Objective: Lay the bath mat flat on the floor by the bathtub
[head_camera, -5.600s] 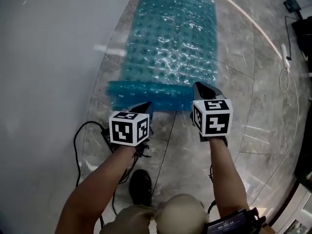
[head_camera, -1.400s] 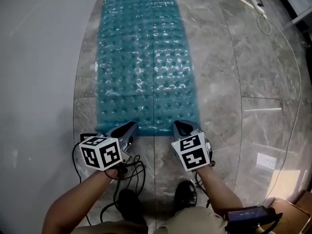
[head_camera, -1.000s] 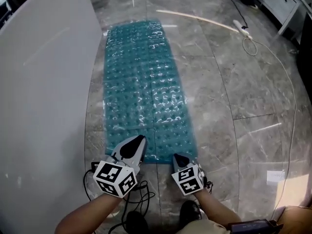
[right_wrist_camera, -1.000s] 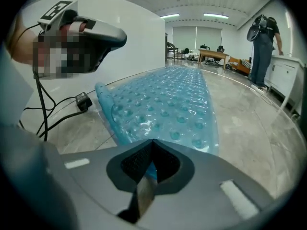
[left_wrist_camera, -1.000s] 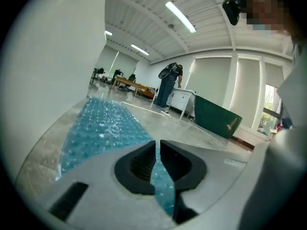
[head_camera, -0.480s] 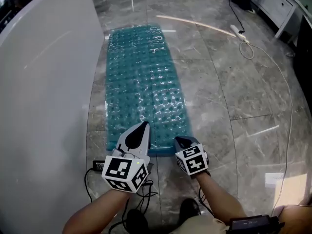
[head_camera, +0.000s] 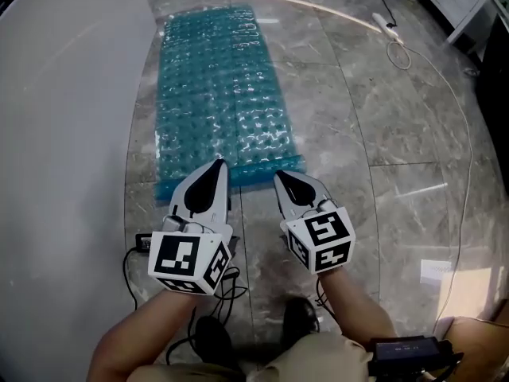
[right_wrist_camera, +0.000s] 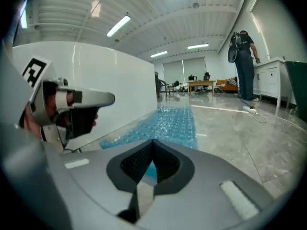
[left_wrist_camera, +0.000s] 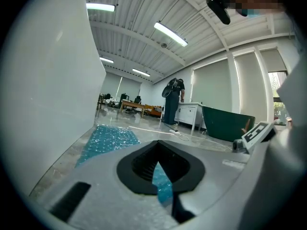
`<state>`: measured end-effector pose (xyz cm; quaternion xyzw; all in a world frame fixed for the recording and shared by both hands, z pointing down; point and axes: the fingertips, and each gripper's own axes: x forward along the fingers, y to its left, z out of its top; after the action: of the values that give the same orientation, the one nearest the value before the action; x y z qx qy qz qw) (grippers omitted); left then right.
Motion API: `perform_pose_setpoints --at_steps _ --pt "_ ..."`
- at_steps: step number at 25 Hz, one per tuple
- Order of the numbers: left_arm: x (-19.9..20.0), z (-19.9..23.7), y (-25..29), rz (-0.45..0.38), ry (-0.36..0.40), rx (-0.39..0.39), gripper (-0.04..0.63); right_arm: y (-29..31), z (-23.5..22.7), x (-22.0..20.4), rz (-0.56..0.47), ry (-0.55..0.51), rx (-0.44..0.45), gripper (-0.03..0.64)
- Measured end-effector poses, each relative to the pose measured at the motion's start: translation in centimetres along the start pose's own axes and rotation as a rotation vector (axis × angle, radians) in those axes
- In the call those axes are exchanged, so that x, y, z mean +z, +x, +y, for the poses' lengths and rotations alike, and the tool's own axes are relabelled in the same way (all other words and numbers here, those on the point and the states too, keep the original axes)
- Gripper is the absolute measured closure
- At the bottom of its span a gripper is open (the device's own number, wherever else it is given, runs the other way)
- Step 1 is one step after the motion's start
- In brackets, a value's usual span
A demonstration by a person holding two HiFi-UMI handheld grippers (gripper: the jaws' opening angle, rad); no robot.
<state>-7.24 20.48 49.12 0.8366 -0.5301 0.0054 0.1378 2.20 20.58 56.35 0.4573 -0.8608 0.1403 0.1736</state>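
Bath mat (head_camera: 219, 94) flat on the floor (head_camera: 374, 118), just right of the white bathtub (head_camera: 64, 134); left gripper (head_camera: 216, 166) and right gripper (head_camera: 280, 178) above its near end, jaws pressed together, empty

Glossy bumpy plastic bath mat (head_camera: 219, 94), polished stone floor (head_camera: 382, 110)

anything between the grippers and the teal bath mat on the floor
Nothing visible: the teal bumpy plastic bath mat lies flat beside the white bathtub wall, and the shut, empty left gripper and right gripper hang over its near edge.
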Motion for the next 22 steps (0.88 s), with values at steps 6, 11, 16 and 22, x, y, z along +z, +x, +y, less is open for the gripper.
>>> perform_pose_setpoints --at_steps 6,11,16,22 --pt "3.3 -0.9 -0.6 -0.084 0.099 0.020 0.592 -2.5 2.5 6.9 -0.199 -0.027 0.018 0.611" --pt "6.4 -2.8 0.1 -0.186 0.184 0.018 0.592 -3.7 3.1 9.5 -0.259 -0.072 0.006 0.611" --pt "6.4 -3.6 0.0 -0.182 0.209 0.005 0.591 -4.6 3.3 10.7 -0.295 -0.085 -0.006 0.611" --pt "6.2 -3.9 -0.2 -0.186 0.213 -0.001 0.591 -4.8 4.1 11.2 -0.304 -0.128 -0.005 0.610"
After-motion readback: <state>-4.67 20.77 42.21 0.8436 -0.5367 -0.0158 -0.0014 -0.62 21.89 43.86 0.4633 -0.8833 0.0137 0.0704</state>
